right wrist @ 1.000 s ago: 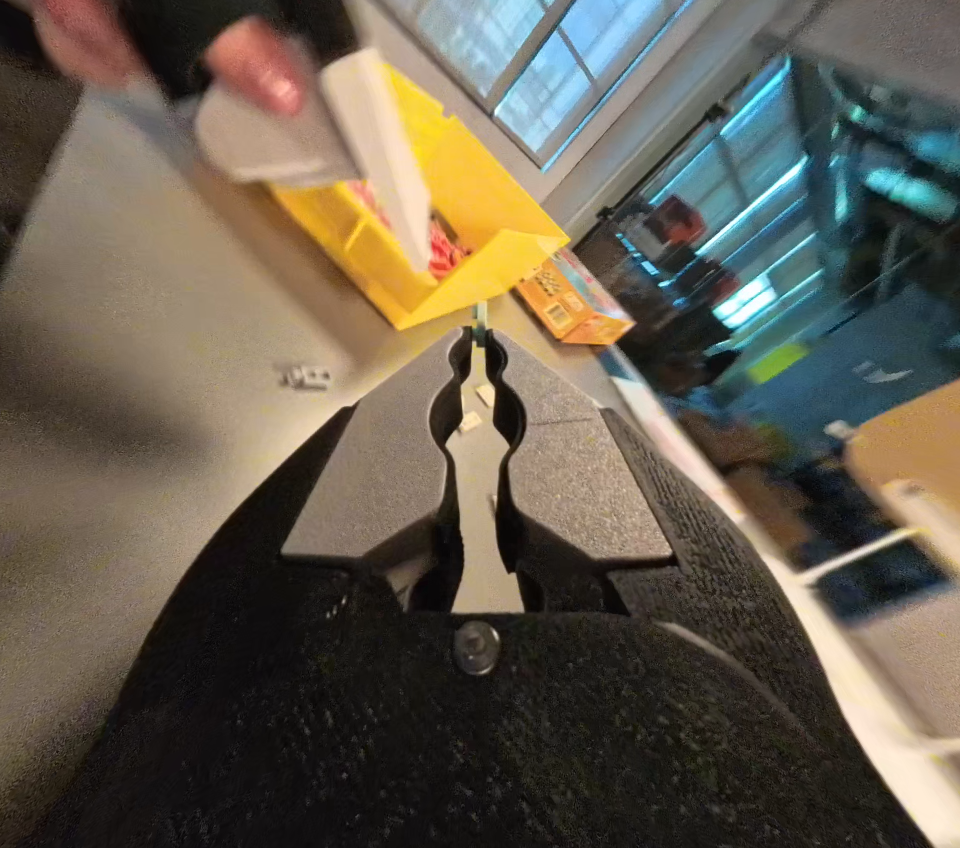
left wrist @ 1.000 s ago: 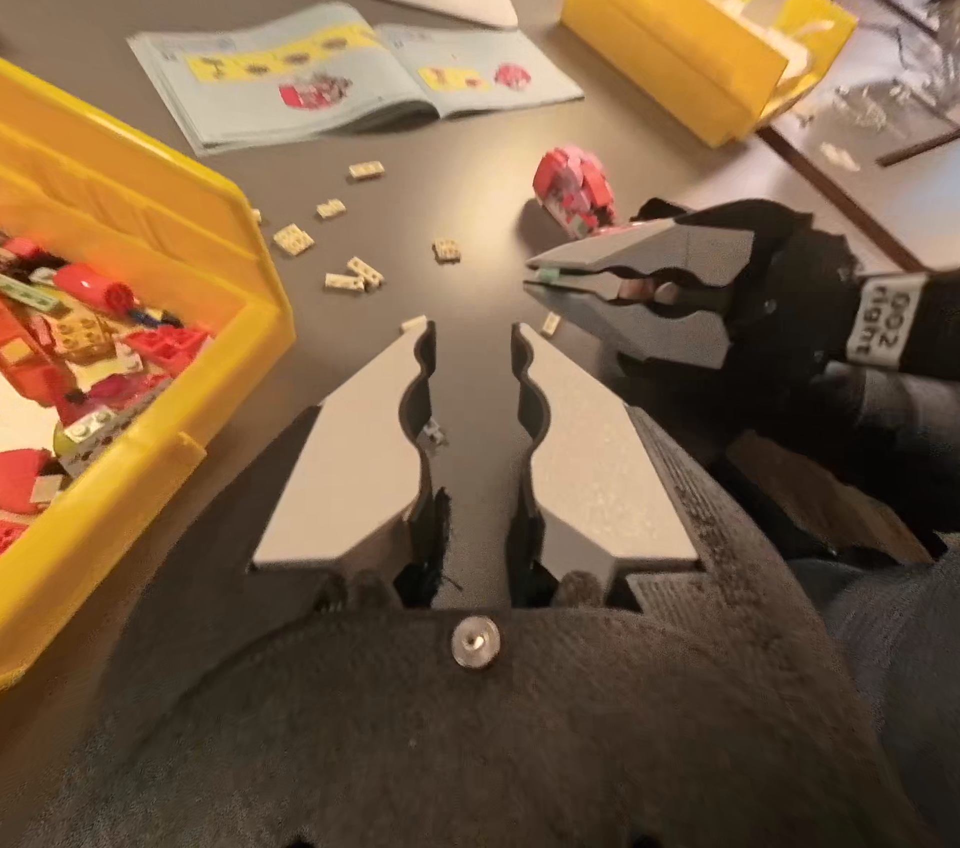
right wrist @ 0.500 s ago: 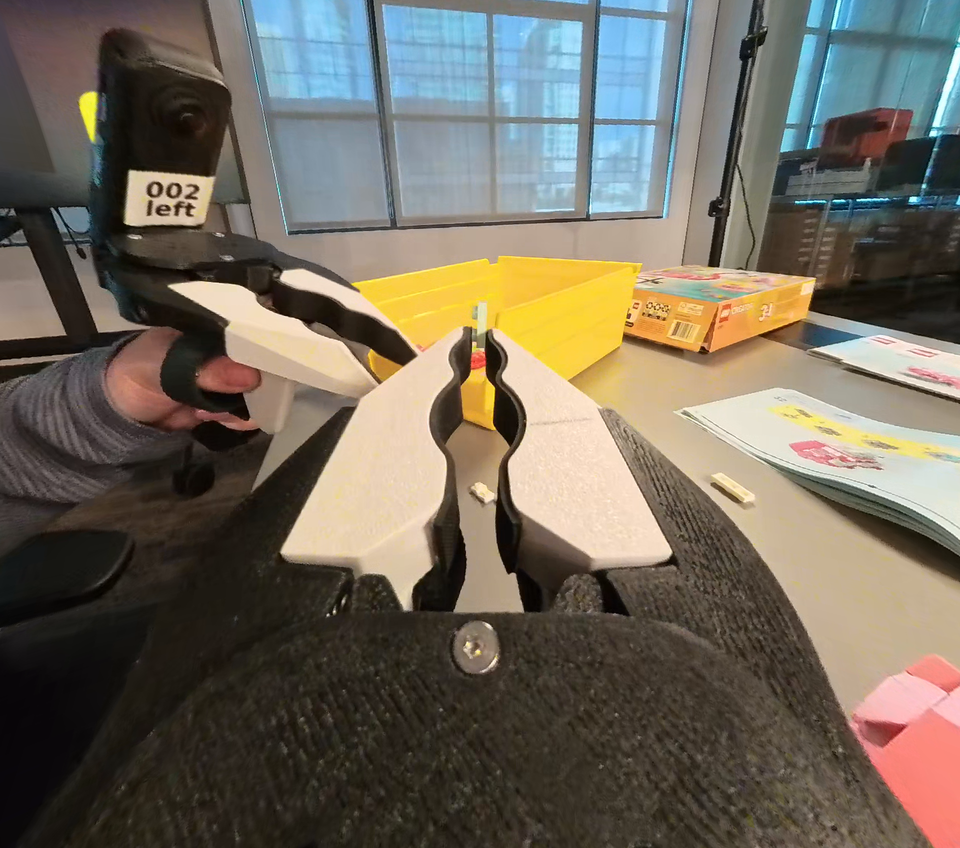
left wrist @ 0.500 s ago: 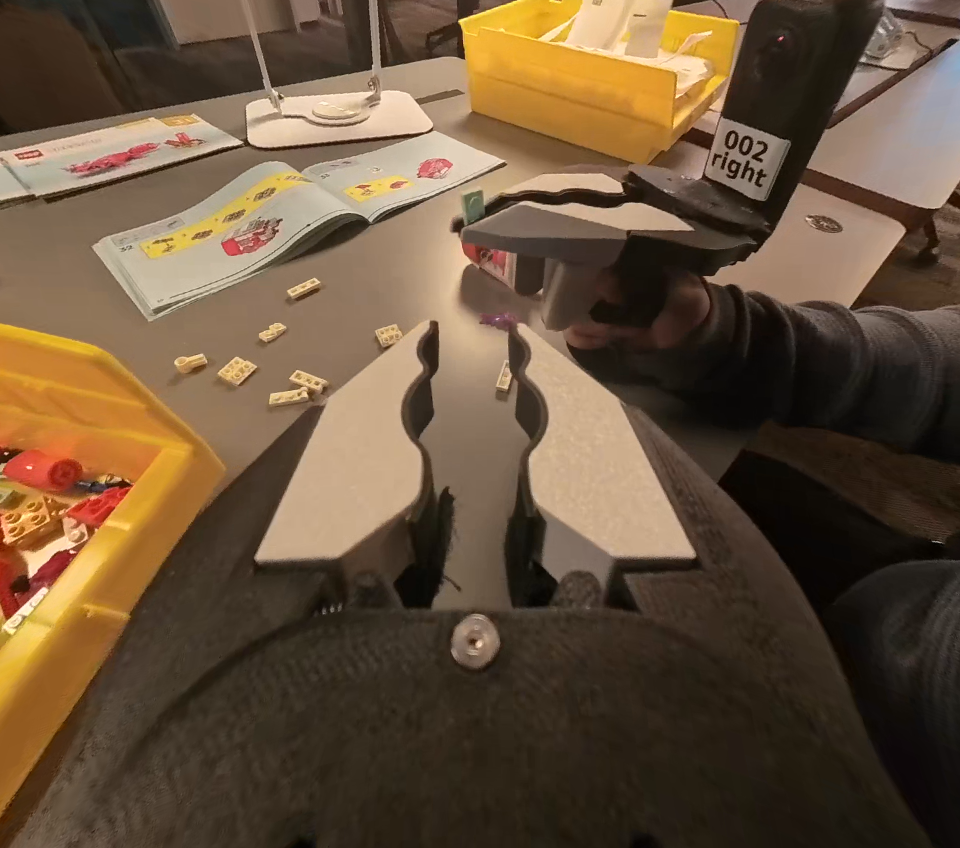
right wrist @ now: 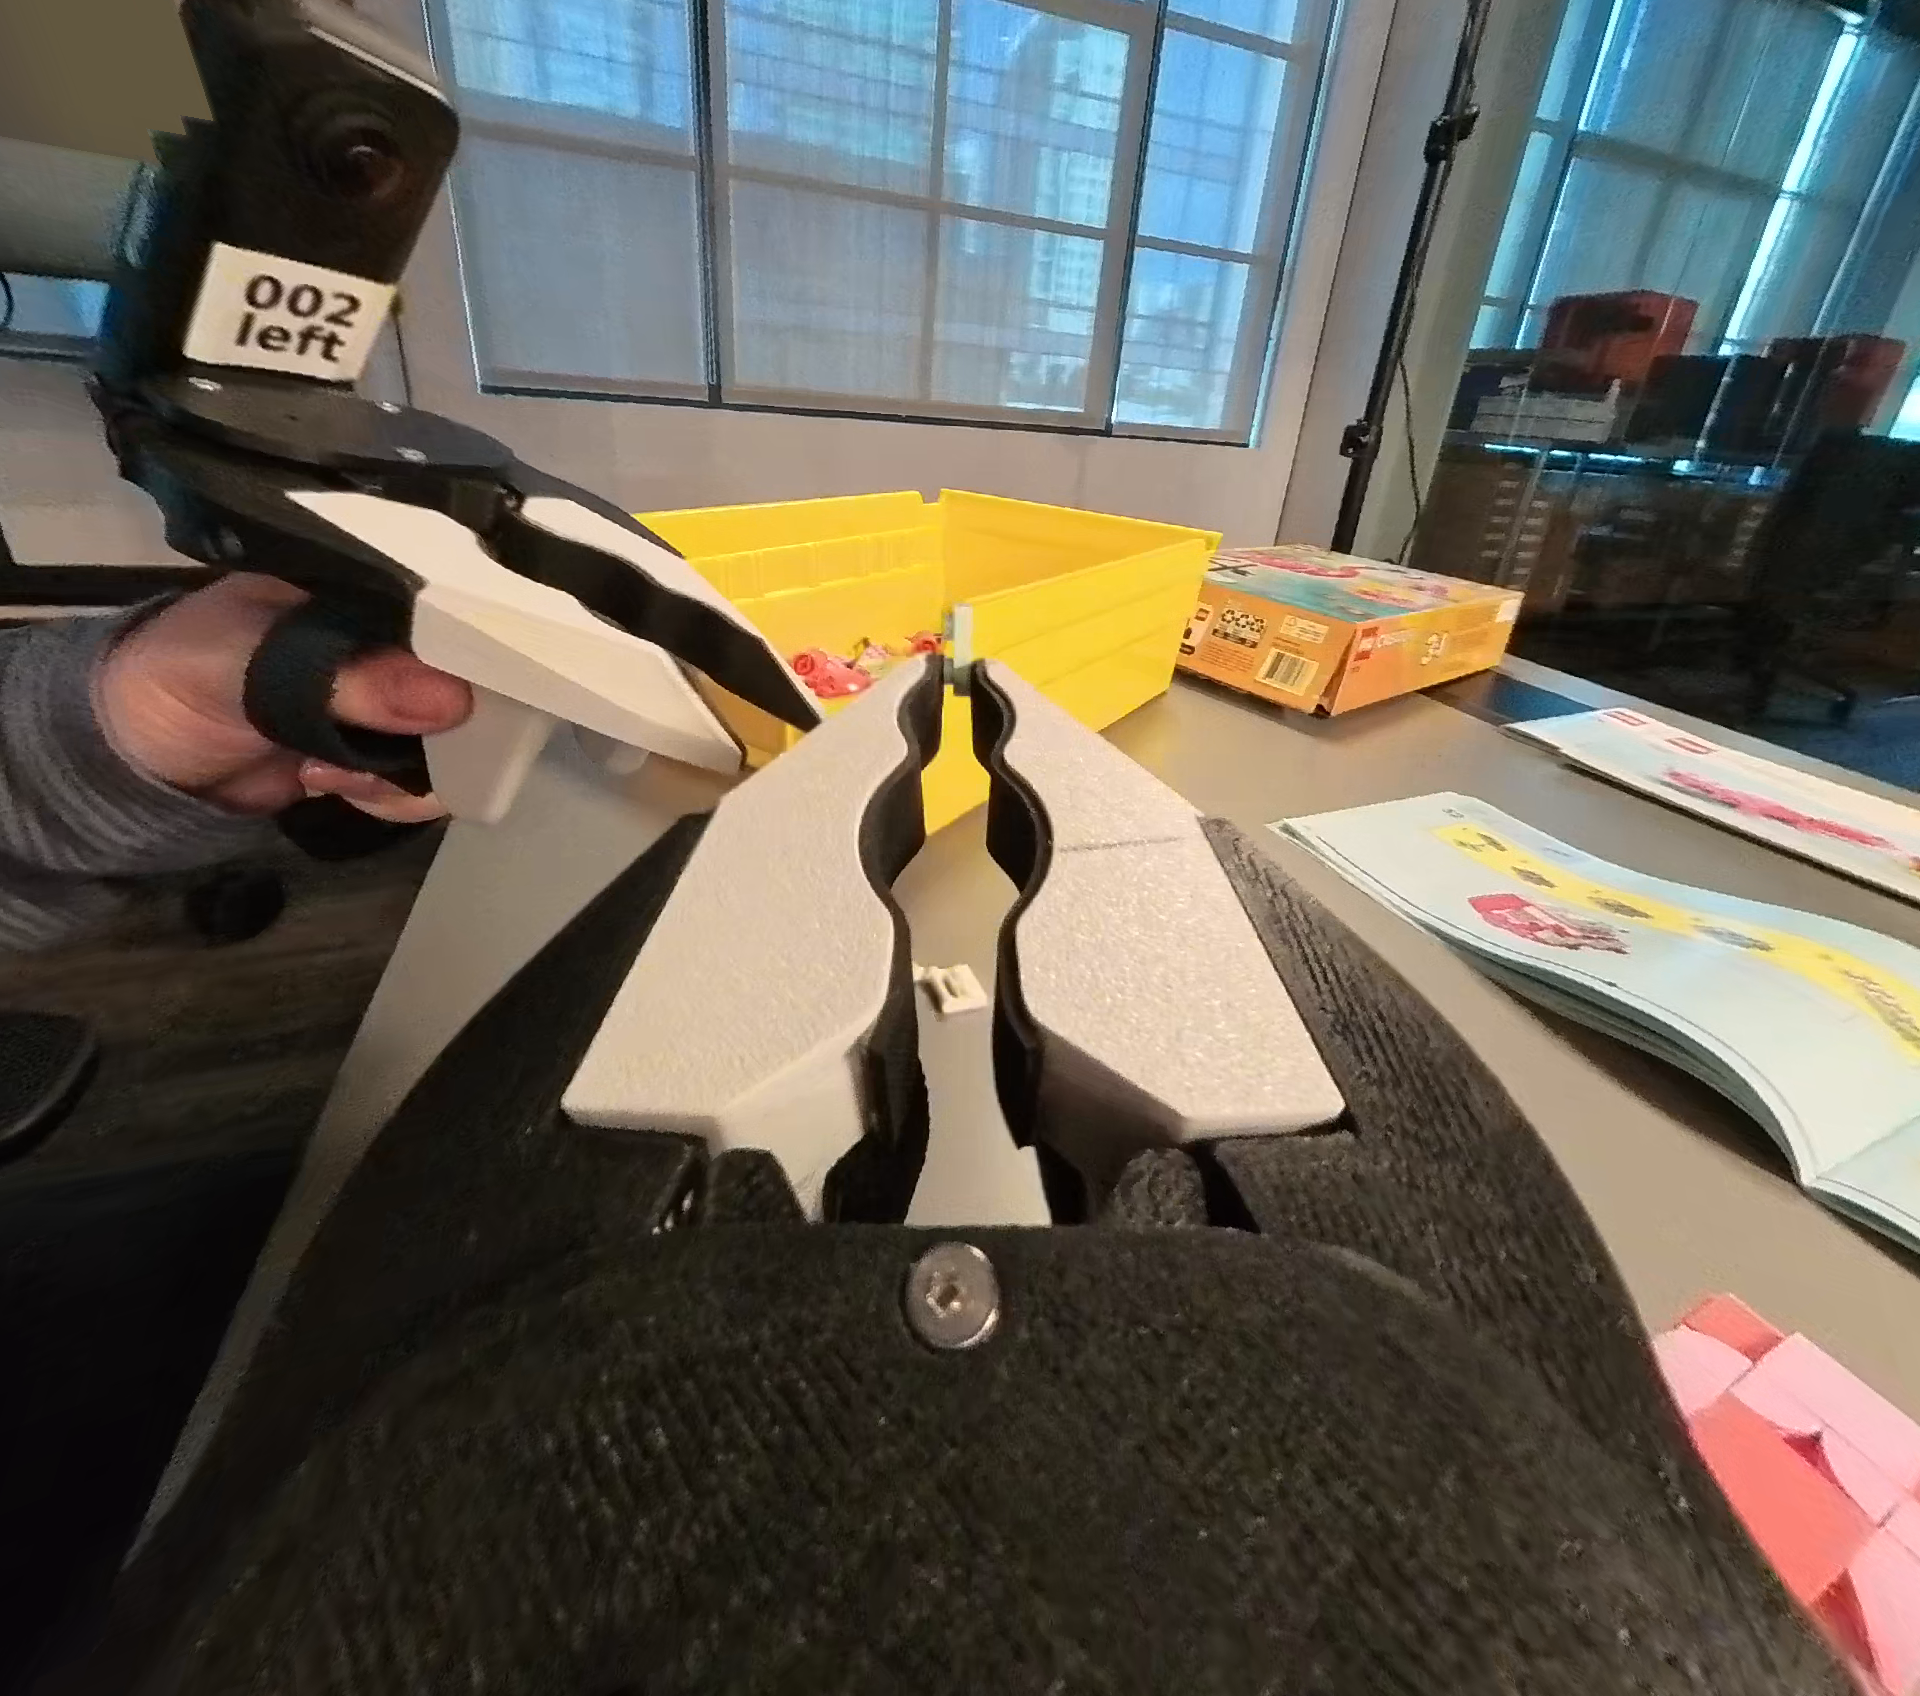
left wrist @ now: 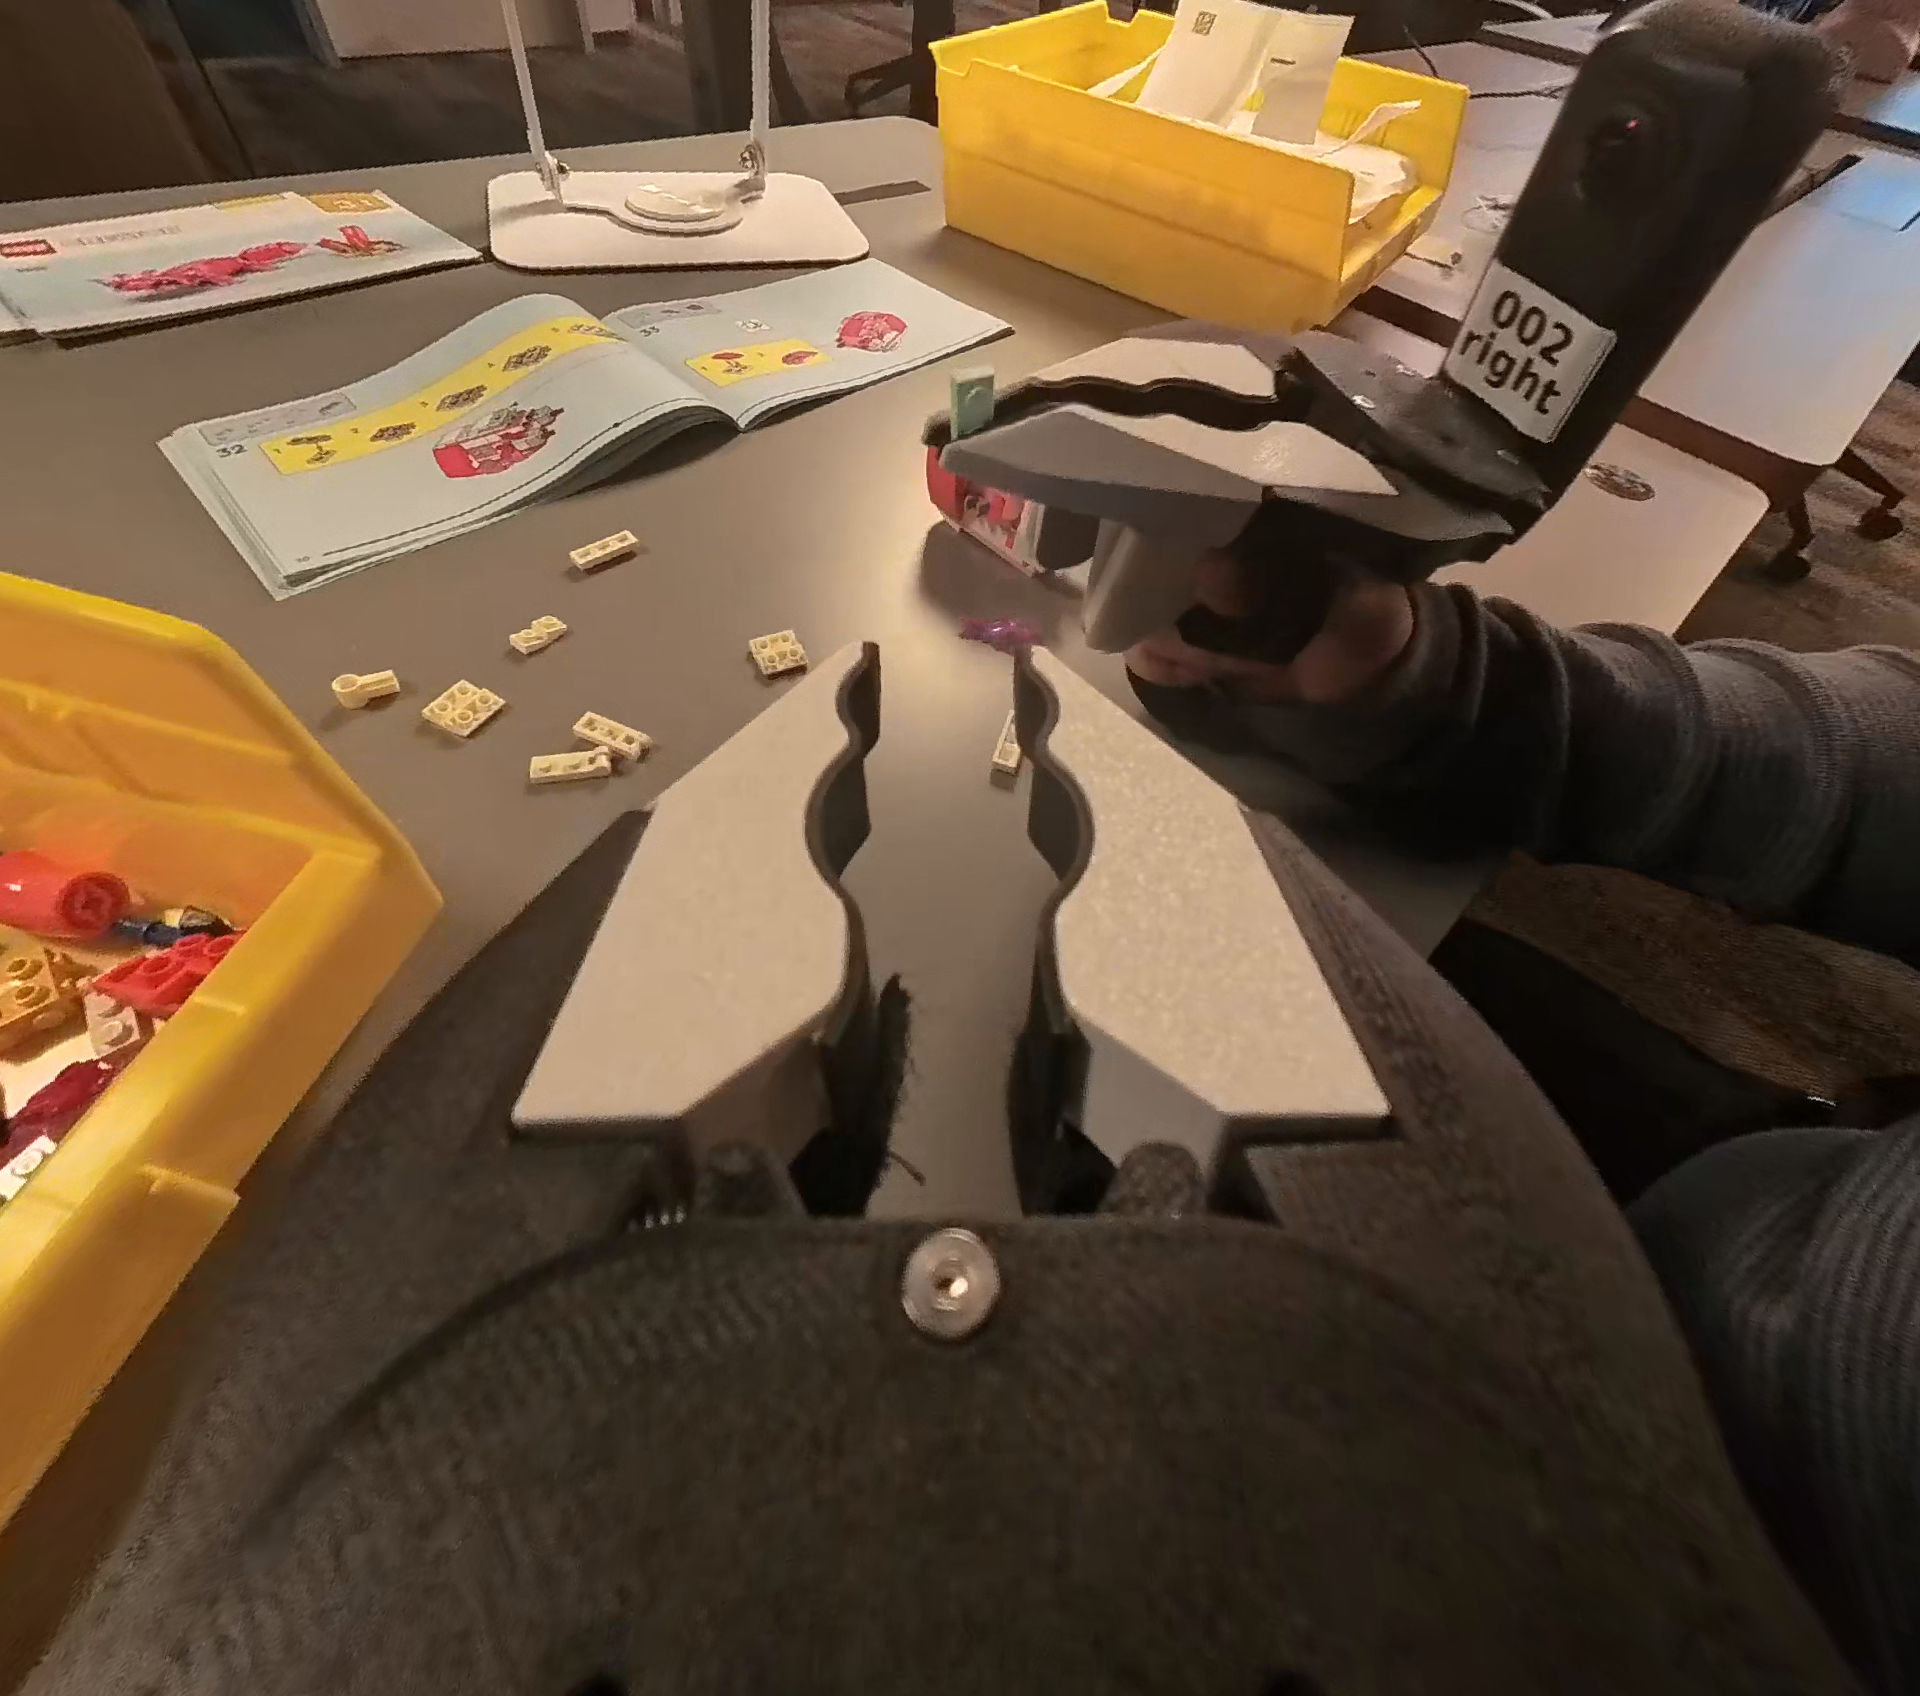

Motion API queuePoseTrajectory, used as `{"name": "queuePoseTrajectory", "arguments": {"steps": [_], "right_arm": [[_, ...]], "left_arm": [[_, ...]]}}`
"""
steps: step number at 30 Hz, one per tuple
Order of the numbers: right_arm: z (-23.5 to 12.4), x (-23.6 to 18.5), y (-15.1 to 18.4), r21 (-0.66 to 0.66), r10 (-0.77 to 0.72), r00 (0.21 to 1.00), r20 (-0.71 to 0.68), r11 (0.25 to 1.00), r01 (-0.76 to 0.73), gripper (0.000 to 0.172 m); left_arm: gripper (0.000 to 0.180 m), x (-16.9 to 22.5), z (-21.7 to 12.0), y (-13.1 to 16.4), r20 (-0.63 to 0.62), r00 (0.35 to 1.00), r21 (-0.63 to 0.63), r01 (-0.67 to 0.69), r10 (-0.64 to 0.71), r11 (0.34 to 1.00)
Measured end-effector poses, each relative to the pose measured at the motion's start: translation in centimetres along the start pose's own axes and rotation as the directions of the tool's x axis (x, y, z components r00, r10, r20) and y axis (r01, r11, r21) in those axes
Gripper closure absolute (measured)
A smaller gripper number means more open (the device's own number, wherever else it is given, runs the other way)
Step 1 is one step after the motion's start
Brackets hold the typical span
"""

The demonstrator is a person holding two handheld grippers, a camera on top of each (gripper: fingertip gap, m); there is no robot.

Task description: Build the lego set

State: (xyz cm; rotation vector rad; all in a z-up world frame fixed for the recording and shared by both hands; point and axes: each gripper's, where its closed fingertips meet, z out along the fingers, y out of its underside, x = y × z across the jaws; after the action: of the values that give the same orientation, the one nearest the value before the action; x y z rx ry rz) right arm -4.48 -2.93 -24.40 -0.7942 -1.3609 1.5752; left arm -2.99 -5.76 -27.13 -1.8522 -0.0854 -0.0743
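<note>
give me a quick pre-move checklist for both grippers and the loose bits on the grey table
1. Right gripper pinching the small pale green flat tile at its tips: ok.
2. Tile standing upright above the fingertips: ok.
3. Left gripper open and holding nothing: ok.
4. Small tan plate by the left gripper's right finger, touching or apart: cannot tell.
5. Loose tan plates on the grey table, outside the open jaws: ok.
6. Yellow plastic bin of red bricks apart from the left gripper: ok.
</note>
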Motion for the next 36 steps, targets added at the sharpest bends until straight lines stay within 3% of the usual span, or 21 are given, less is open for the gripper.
{"name": "queuePoseTrajectory", "arguments": {"steps": [22, 30, 36], "right_arm": [[0.1, -0.2, 0.3, -0.025, -0.081, 0.997, -0.018, 0.996, 0.08, 0.168], [0.4, -0.8, 0.5, -0.033, -0.244, 0.969, -0.033, 0.97, 0.242, 0.169], [0.9, -2.2, 1.7, -0.096, -0.534, 0.845, -0.015, 0.842, 0.53, 0.169]], "left_arm": [[0.156, 0.2, -0.1, 0.4, -0.027, 0.999, 0.021, 0.031, -0.031, 0.999], [0.156, 0.8, -0.5, -1.0, -0.056, 0.998, 0.111, 0.042, -0.036, 0.993], [0.151, 0.8, -0.3, -0.9, -0.027, 1.0, 0.118, 0.002, 0.001, 0.993]]}}
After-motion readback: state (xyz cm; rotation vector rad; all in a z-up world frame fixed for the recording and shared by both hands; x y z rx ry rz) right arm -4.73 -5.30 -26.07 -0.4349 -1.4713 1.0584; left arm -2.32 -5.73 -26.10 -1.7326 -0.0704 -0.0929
